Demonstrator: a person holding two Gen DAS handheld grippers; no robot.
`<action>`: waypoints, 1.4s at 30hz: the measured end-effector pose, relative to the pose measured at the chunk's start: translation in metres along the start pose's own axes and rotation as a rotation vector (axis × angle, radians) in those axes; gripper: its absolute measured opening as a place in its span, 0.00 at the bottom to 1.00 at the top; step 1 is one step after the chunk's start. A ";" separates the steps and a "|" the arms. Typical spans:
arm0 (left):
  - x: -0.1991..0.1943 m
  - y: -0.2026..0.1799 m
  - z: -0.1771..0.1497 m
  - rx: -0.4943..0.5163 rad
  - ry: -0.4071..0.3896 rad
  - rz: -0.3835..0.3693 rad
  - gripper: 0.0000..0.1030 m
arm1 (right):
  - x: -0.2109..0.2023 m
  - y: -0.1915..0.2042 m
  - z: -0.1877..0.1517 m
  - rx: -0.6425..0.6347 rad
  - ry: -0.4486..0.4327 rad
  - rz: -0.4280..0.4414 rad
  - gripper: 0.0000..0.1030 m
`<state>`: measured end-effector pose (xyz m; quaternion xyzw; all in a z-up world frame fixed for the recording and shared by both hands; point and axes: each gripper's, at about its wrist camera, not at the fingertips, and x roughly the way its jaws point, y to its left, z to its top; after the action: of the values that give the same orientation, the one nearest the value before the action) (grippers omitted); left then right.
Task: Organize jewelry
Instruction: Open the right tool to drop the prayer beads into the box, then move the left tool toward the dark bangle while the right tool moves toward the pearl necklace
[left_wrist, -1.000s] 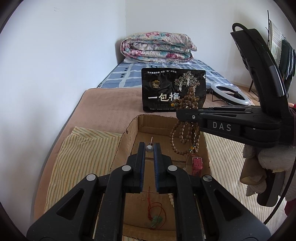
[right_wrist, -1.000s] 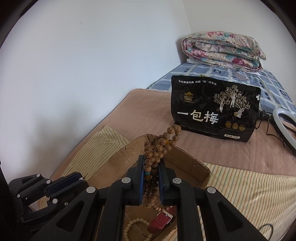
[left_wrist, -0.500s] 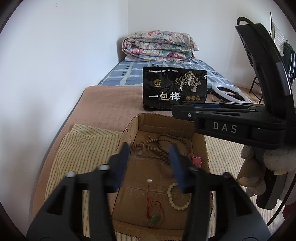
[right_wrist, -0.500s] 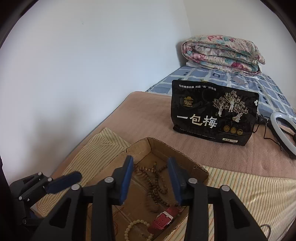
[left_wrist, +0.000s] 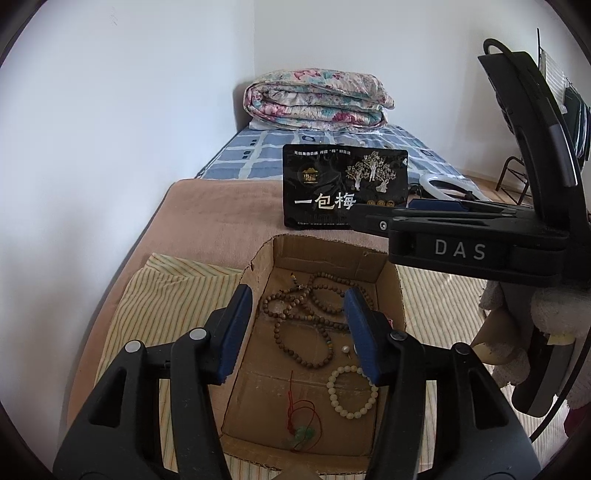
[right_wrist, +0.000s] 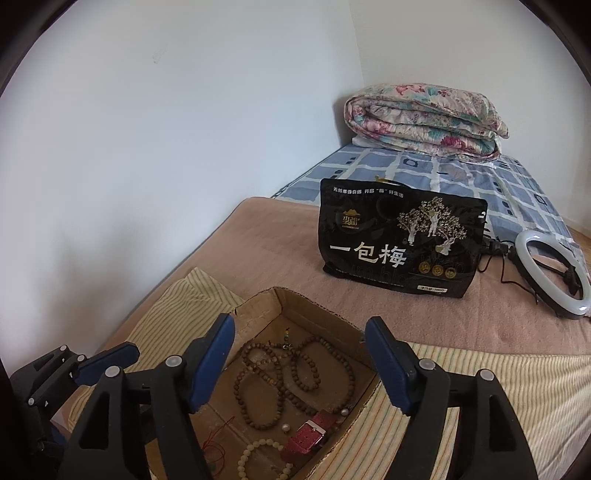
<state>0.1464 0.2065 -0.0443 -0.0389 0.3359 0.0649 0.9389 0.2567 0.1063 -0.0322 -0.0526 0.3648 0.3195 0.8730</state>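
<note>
An open cardboard box (left_wrist: 388, 291) lies on the bed under both grippers. On its floor are a long brown wooden bead string (left_wrist: 306, 306), a white bead bracelet (left_wrist: 351, 391), a red cord with a green pendant (left_wrist: 301, 432) and a small pearl piece (left_wrist: 345, 349). A red watch strap (right_wrist: 314, 434) lies by the right wall of the box (right_wrist: 280, 295). My left gripper (left_wrist: 297, 302) stands open above the box, nothing between its fingers. My right gripper (right_wrist: 299, 325) hovers over the brown beads (right_wrist: 280, 376); its jaws are opening, with nothing in them.
A black snack pouch (left_wrist: 345, 184) stands just behind the box, and a ring light (right_wrist: 554, 273) with its cable lies to its right. The box rests on a striped cloth (left_wrist: 177, 295). A folded floral quilt (left_wrist: 317, 99) sits at the bed's far end. A white wall runs along the left.
Both grippers went from shut to open. The brown bead string fell from the right gripper into the box, and the pearl piece dropped from the left gripper.
</note>
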 end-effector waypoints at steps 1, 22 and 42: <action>-0.002 -0.001 0.000 0.001 -0.004 0.000 0.52 | -0.003 0.000 0.001 -0.002 -0.004 -0.003 0.76; -0.030 -0.025 0.011 0.010 -0.059 -0.027 0.52 | -0.090 -0.024 0.005 -0.027 -0.107 -0.077 1.00; -0.012 -0.115 0.016 0.084 -0.034 -0.211 0.52 | -0.218 -0.121 -0.078 0.019 -0.143 -0.288 1.00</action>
<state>0.1640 0.0931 -0.0206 -0.0336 0.3161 -0.0477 0.9469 0.1660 -0.1281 0.0403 -0.0734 0.2936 0.1906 0.9339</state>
